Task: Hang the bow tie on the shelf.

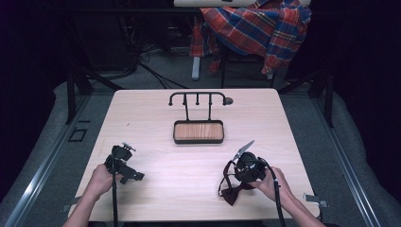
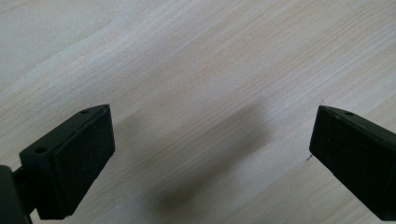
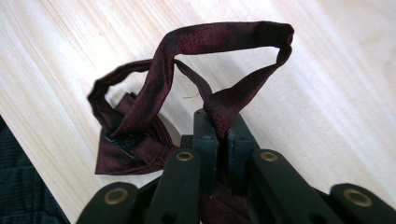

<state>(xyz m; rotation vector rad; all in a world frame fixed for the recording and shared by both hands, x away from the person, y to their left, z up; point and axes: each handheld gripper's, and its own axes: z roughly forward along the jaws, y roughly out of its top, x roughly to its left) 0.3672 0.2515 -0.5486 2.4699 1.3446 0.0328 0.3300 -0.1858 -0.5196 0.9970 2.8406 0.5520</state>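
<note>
**One strap pinched, rack straight ahead**

One dark red bow tie lies at the table's near right edge, its strap loop clenched in the right gripper. The hook rack stands well beyond. The left gripper hovers released, farther off.

I see a dark red bow tie with its bow lying on the tabletop near the front edge, its strap looping up, pinched at one point.
</note>
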